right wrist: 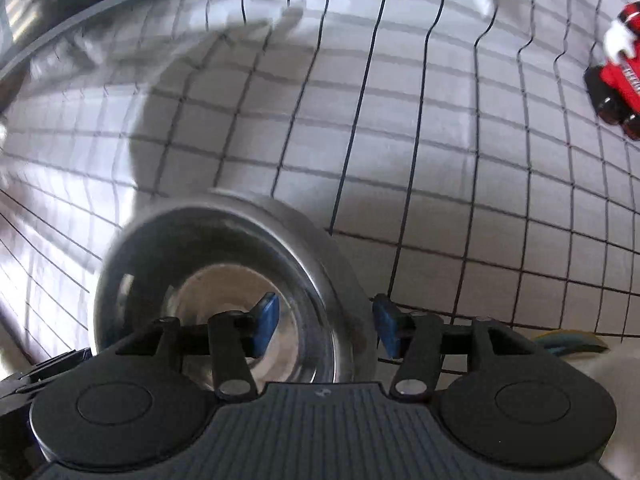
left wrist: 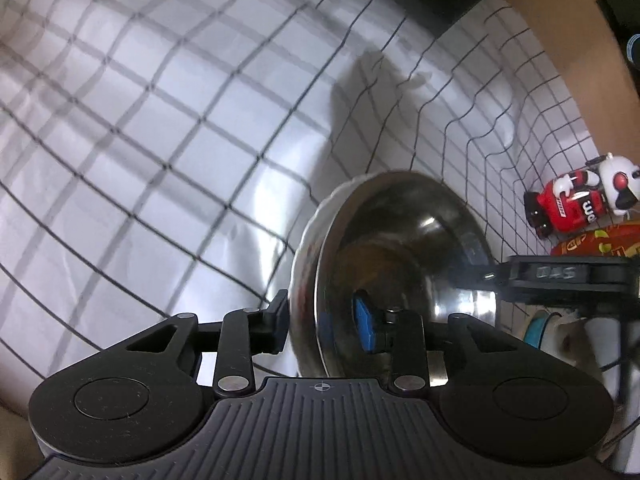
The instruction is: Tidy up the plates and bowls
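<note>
Steel bowl (right wrist: 216, 292) sits between both claws, rim inside each. Left claw (left wrist: 326, 326) spread, not pinching. Right claw (right wrist: 326, 326) spread too. Pull both back slowly, don't bump rim.

White grid-checked tablecloth (left wrist: 168, 128) covers the table; tan wall (left wrist: 560, 40) behind.

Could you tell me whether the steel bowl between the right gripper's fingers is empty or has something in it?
Empty: the steel bowl shows only its bare, shiny bottom in the right wrist view.
</note>
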